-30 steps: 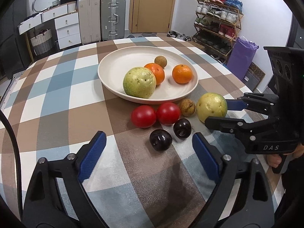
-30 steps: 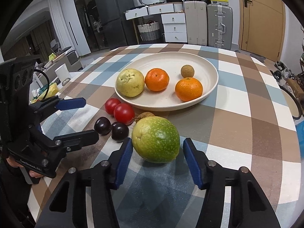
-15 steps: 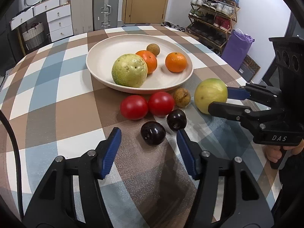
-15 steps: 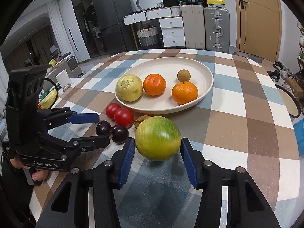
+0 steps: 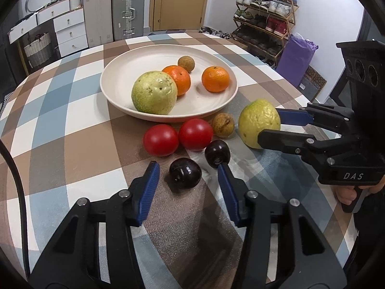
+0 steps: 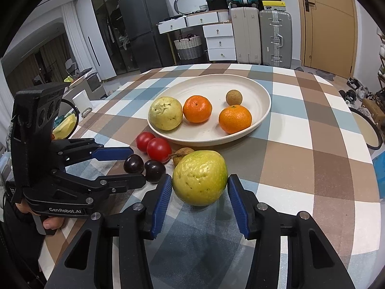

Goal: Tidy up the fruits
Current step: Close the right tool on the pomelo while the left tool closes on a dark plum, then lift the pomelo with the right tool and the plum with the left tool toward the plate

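My right gripper (image 6: 199, 179) is shut on a yellow-green guava (image 6: 199, 178) just in front of the cream plate (image 6: 262, 110). From the left wrist view the same guava (image 5: 258, 125) sits between the right gripper's (image 5: 268, 125) fingers. My left gripper (image 5: 187, 167) is closing around a dark plum (image 5: 185, 173) that lies on the table. A small gap shows at each pad. A second plum (image 5: 216, 153) lies by the right pad. The plate (image 5: 120, 86) holds a guava (image 5: 154, 92), two oranges (image 5: 215, 79) and a longan (image 5: 185, 63).
Two red tomatoes (image 5: 176, 137) and a brown longan (image 5: 222, 125) lie between the plums and the plate's front rim. The round table has a checked cloth (image 5: 60, 125). Suitcases, drawers and a shoe rack stand beyond it.
The left jaws have narrowed from wide open to close around the near plum, and that gripper has edged forward. The right gripper has stayed on the guava.
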Demonstrator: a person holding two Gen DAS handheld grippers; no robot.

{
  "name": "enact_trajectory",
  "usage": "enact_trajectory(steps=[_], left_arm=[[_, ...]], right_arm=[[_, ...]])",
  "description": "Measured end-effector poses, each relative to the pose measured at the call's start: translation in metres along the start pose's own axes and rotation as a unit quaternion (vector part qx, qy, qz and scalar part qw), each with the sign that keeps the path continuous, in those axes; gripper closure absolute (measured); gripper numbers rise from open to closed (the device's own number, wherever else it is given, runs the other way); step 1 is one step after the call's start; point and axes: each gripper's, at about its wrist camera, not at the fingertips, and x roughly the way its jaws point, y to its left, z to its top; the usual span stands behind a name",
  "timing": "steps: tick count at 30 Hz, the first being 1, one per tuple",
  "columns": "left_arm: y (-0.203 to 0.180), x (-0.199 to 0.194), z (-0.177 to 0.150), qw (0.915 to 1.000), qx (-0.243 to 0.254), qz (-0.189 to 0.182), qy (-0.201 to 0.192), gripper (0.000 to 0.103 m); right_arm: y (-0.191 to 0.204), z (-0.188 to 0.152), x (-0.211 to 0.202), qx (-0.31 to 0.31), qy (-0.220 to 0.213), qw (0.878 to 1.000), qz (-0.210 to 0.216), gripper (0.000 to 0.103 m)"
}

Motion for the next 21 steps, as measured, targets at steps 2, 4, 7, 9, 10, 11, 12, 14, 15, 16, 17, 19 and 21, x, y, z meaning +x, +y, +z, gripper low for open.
enact_trajectory(steps=[2,4,7,9,10,11,12,14,15,16,17,19,21], left_arm=[[-0.002,-0.001,0.0,1.0,0.005,-0.003,-0.002,0.067],[-0.004,-0.003,0.0,0.9999,0.008,-0.002,-0.006,0.07],[-0.004,-0.006,0.0,0.9999,0.011,0.006,-0.011,0.08],[0.0,-0.007,0.0,0.9999,0.006,-0.001,-0.011,0.08],[0.0,-0.008,0.0,0.9999,0.005,-0.001,-0.011,0.08],[0.0,-0.008,0.0,0.9999,0.005,0.0,-0.012,0.08],[0.001,-0.009,0.0,0.9999,0.005,-0.001,-0.014,0.08],[0.001,-0.011,-0.001,0.9998,0.003,-0.004,-0.017,0.08],[0.002,-0.013,0.0,0.9998,0.0,-0.006,-0.02,0.08],[0.003,-0.014,0.0,0.9997,-0.001,-0.007,-0.022,0.08],[0.003,-0.014,0.0,0.9997,-0.003,-0.01,-0.023,0.08],[0.005,-0.016,0.0,0.9996,-0.007,-0.012,-0.026,0.08],[0.005,-0.017,-0.001,0.9995,-0.009,-0.011,-0.028,0.08]], right_arm=[[0.0,0.0,0.0,0.0,0.0,1.0,0.0,0.054],[0.0,0.0,0.0,0.001,0.0,1.0,0.001,0.054],[-0.001,0.0,0.0,0.002,0.0,1.0,0.002,0.054],[-0.001,-0.001,0.0,0.004,0.001,1.0,0.005,0.054],[-0.001,-0.001,0.001,0.004,0.001,1.0,0.006,0.054],[-0.001,-0.001,0.001,0.005,0.002,1.0,0.007,0.054],[-0.001,-0.001,0.002,0.005,0.004,1.0,0.008,0.054],[-0.002,-0.001,0.004,0.006,0.011,1.0,0.006,0.054],[-0.001,-0.001,0.005,0.005,0.013,1.0,0.006,0.054],[-0.002,-0.001,0.006,0.005,0.014,1.0,0.006,0.054],[-0.002,0.0,0.006,0.006,0.014,1.0,0.006,0.054],[-0.003,0.0,0.008,0.007,0.016,1.0,0.006,0.053],[-0.004,0.002,0.01,0.009,0.018,1.0,0.008,0.053]])
